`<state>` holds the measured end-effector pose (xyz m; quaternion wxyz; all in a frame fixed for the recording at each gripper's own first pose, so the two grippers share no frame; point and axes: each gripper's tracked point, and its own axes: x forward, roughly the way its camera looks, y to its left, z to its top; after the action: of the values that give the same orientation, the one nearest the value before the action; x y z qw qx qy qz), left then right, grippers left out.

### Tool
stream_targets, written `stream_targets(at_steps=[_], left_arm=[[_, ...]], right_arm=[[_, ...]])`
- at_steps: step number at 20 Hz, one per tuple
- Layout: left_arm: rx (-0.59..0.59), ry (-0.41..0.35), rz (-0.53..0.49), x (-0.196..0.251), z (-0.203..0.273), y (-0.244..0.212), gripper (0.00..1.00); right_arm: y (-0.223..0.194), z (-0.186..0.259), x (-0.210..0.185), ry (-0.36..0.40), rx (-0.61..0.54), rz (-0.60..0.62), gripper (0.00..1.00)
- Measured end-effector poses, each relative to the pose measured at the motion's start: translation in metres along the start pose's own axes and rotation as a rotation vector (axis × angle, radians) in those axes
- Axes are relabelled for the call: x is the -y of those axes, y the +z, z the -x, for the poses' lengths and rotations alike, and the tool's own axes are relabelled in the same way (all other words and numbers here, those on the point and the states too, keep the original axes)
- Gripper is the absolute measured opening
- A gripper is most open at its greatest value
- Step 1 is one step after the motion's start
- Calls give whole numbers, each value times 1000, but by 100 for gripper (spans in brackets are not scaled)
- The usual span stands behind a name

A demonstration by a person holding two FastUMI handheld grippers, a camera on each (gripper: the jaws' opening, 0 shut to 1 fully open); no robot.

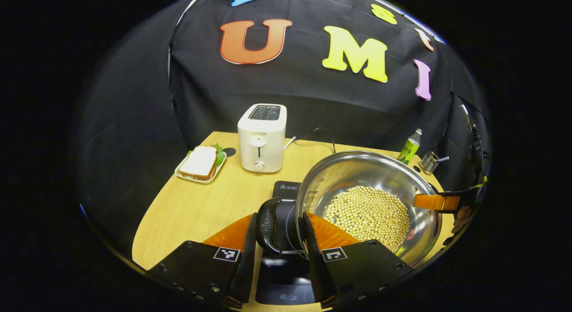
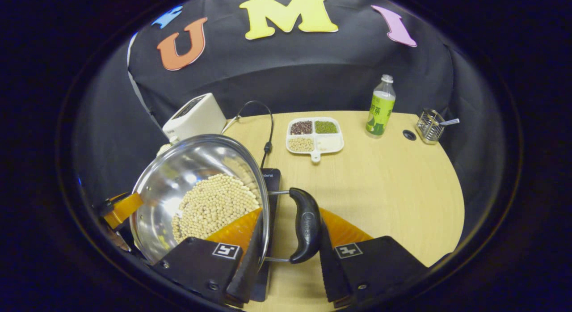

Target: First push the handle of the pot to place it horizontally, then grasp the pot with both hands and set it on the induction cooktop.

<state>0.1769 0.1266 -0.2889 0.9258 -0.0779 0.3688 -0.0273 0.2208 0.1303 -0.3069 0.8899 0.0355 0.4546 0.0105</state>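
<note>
In the left gripper view, the left gripper [image 1: 279,240] has its two fingers set on either side of the pot's near handle [image 1: 270,225], a dark curved grip standing between them; the fingers sit close against it, one on the outer face and one slipped between grip and pot wall, so the gripper pinches that handle. The pot [image 1: 368,204], a shiny steel one holding a bed of pale round beans [image 1: 368,216], spreads ahead and to the right of this gripper, and under the handle the black induction cooktop [image 1: 286,191] shows, with the pot over it; whether the pot's base touches the cooktop cannot be told. At the pot's far rim the other gripper reaches in from the right. Farther ahead and left of the fingers stand a white toaster [image 1: 262,137] and a tray with a sandwich [image 1: 200,163] on the wooden table [image 1: 187,209]. In the right gripper view, the right gripper [image 2: 288,240] likewise straddles the pot's other handle [image 2: 305,225], one finger against the pot's rim side and one on the outer face of the grip, clamped on it. The pot lies to the left of these fingers. Well ahead sit a divided dish of grains [image 2: 315,135], a green-labelled bottle [image 2: 380,107] and a small wire basket [image 2: 429,125].
</note>
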Motion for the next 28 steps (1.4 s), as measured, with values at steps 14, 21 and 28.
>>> stream_targets(at_steps=[14,21,28], left_arm=[[44,0,31,-9,-55,2,52],[121,26,23,-12,-53,6,58],[244,183,-11,-36,-16,31,94]], right_arm=[[-7,-49,-16,-14,18,-44,63],[-5,-51,-16,12,54,-40,67],[12,-38,-6,56,205,-68,82]])
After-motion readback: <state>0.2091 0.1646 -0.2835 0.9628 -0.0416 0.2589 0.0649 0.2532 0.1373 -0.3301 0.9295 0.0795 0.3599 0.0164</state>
